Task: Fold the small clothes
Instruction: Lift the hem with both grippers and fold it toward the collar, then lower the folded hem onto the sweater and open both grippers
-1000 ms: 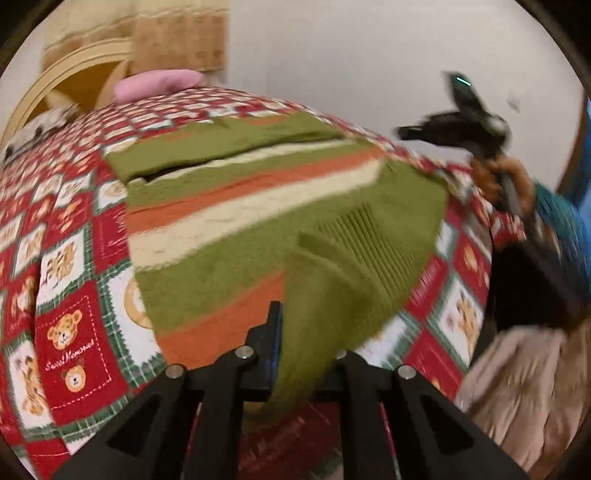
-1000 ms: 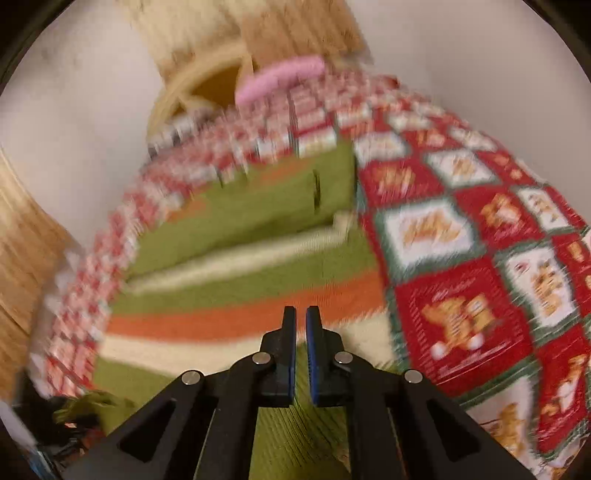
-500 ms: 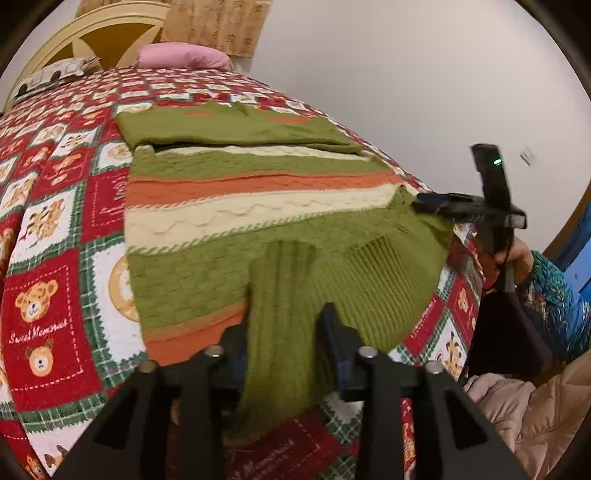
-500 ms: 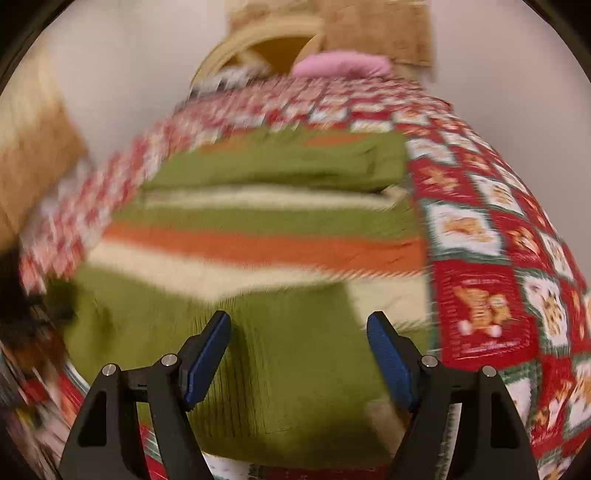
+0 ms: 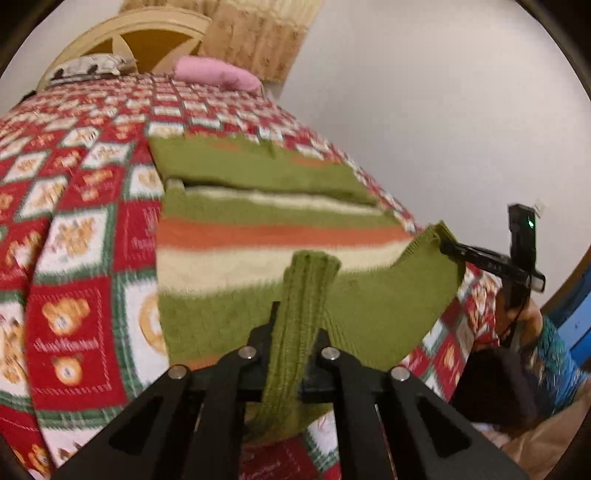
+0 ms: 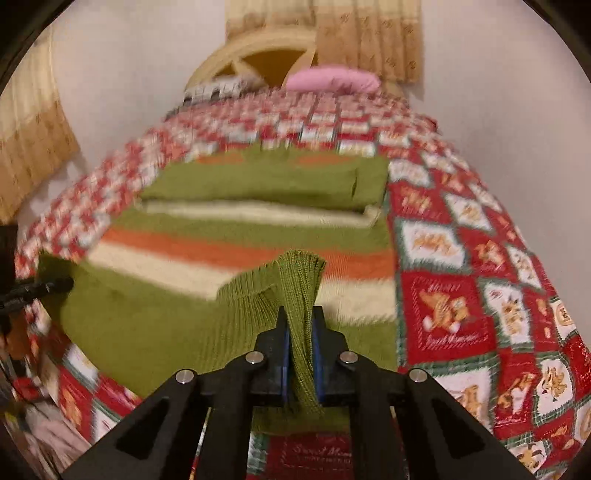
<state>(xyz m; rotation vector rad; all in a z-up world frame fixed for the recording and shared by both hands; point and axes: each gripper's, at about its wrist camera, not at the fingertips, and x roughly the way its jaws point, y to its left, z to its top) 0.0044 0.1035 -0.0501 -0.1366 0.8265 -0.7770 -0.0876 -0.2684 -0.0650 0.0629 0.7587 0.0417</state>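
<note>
A small knitted sweater [image 5: 258, 236] striped green, orange and cream lies flat on the bed, its far part folded over. It also shows in the right wrist view [image 6: 236, 236]. My left gripper [image 5: 291, 332] is shut on the ribbed green hem at one near corner and lifts it. My right gripper [image 6: 301, 325] is shut on the ribbed hem at the other near corner. The right gripper also shows in the left wrist view [image 5: 448, 249], pinching that corner.
The bed carries a red, green and white teddy-bear quilt [image 5: 74, 236]. A pink pillow [image 5: 218, 75] and a wooden headboard [image 5: 147, 33] are at the far end. A white wall [image 5: 424, 110] runs along the bed's right side.
My right gripper was open half a second ago and has shut on the hem corner. Both near corners have risen off the quilt. The left gripper has kept its hold.
</note>
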